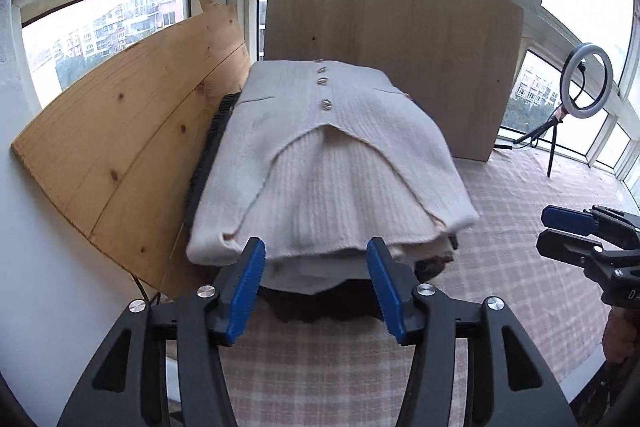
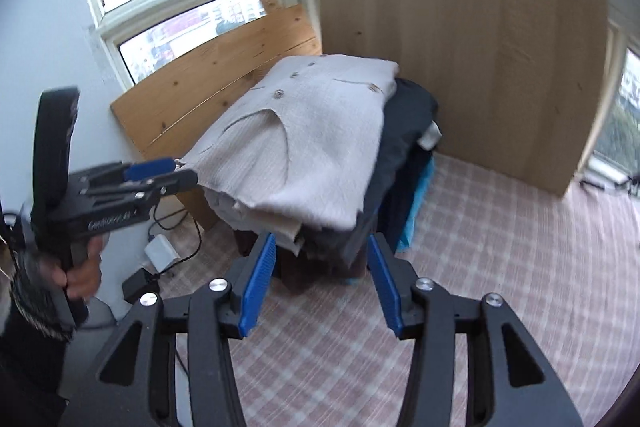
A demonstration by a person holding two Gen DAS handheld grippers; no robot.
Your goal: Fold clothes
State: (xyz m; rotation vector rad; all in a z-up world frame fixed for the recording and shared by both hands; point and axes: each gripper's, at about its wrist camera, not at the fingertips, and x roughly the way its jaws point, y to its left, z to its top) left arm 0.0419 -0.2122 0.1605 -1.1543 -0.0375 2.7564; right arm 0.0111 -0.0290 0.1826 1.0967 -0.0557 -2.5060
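cream ribbed cardigan [image 1: 332, 163] ahead of the blue-padded black tongs [image 1: 316, 259], pink-and-white plaid cloth [image 2: 480, 267] under them, navy clothes [image 2: 404, 131] below the cardigan.

Folded cardigan [image 1: 332, 155] atop a stack of clothes [image 2: 400, 163] near the far left corner of the bed [image 1: 520, 227].

Behind the stack, upright board [image 1: 392, 43]; to its left, leaning plank [image 1: 136, 131]. At the far right edge, ring light [image 1: 586, 83]. Before the stack's near edge, left gripper [image 1: 316, 283] and right gripper [image 2: 322, 275], apart.
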